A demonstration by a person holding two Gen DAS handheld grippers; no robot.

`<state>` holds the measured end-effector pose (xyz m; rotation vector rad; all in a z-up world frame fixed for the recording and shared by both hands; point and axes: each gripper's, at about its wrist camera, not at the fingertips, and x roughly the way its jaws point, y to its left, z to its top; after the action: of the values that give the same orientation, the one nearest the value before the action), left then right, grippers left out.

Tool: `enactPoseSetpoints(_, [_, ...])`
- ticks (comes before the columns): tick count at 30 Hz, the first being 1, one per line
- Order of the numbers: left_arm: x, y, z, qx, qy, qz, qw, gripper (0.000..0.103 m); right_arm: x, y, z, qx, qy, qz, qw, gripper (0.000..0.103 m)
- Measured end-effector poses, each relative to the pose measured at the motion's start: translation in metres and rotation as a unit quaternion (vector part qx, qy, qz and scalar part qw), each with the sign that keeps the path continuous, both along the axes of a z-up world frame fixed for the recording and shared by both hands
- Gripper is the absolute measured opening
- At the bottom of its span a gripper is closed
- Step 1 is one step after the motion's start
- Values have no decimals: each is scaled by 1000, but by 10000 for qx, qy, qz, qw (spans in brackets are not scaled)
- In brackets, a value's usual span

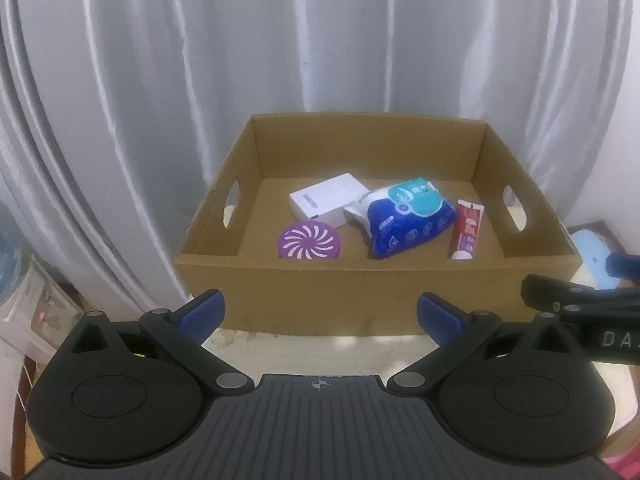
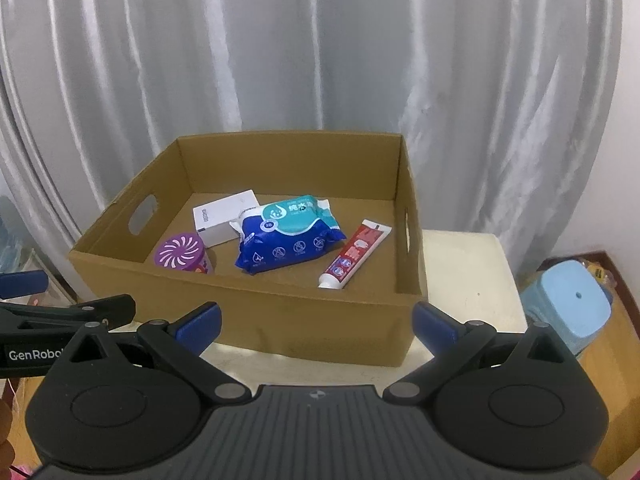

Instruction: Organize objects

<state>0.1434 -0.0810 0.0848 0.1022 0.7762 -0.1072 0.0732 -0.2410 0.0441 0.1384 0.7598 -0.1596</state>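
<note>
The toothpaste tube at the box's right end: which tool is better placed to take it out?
Probably the right tool: the toothpaste tube lies nearly straight ahead of its open fingers. From the left tool, also open, it lies further right.

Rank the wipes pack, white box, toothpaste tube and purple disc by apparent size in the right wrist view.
1. wipes pack
2. white box, partly hidden; purple disc looks alike, so unranked
3. toothpaste tube
</note>
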Motion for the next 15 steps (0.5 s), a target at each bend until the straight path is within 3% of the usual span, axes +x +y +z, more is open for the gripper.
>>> enactPoseSetpoints(15, [11, -1, -7, -16, 85, -68, 9999, 103, 8, -1, -5, 44, 114, -132, 9998, 103])
